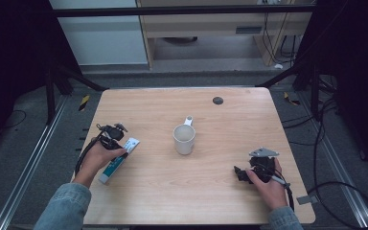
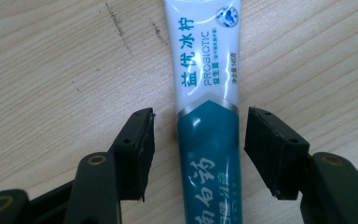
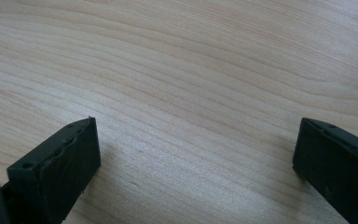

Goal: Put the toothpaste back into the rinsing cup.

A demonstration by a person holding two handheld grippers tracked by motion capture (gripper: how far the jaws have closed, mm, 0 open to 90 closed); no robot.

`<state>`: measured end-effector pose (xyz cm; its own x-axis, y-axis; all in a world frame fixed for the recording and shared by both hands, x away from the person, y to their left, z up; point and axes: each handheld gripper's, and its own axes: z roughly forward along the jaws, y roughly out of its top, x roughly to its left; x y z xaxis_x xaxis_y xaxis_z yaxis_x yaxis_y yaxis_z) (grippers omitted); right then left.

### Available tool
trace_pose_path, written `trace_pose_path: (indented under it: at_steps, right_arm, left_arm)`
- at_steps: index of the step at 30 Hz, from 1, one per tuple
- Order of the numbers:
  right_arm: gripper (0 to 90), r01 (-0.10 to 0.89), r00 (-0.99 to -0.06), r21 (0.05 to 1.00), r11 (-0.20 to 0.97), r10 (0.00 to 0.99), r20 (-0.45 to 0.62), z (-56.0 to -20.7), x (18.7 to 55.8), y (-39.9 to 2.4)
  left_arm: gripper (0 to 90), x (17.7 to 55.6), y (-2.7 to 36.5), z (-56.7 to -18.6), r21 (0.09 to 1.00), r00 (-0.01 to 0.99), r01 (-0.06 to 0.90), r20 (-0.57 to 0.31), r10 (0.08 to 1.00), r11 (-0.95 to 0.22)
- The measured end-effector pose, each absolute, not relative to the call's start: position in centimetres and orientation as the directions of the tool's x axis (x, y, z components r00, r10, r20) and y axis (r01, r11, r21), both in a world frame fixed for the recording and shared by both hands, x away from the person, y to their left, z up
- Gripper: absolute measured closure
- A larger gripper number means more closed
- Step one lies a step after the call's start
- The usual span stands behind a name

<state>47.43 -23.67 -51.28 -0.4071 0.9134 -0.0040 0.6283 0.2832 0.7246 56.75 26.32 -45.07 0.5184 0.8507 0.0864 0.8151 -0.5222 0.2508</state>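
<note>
Close to the left edge of the light wooden worktop (image 1: 163, 191), a white and teal toothpaste tube (image 1: 118, 161) lies flat, its length running from near the front left corner toward the middle. Over it the left gripper (image 1: 118, 143), a black two-jaw tool held in the person's left hand (image 1: 96, 160), is lowered so that one jaw stands on each side of the tube. From the left gripper view, the tube (image 2: 208, 121) runs straight up between the two black jaws where its teal half meets its white half; a narrow strip of bare wood shows on either side, so the pads are just beside the tube and not pressing on it. At the centre of the worktop stands a white ceramic mug (image 1: 184, 138), upright, its handle pointing toward the far edge. A small dark round disc (image 1: 217, 100) sits near the far edge. Near the front right corner the right gripper (image 1: 242, 173), black with a grey three-cornered plate on top, rests in the person's right hand (image 1: 268, 187); its jaws stand wide apart over bare wood (image 3: 191, 93), holding nothing.
</note>
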Motion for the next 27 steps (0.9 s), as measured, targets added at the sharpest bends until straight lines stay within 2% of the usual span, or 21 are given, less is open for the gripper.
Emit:
trace_pose_path:
  at_steps: [27]
  right_arm:
    - [0.8, 0.628, -0.407, 0.725, 0.284, 0.913, -0.005, -51.3, 47.4, -23.7]
  left_arm:
    - [51.1, 57.6, 26.3, -46.3, 0.249, 0.493, 0.840, 0.019, 0.870, -0.482]
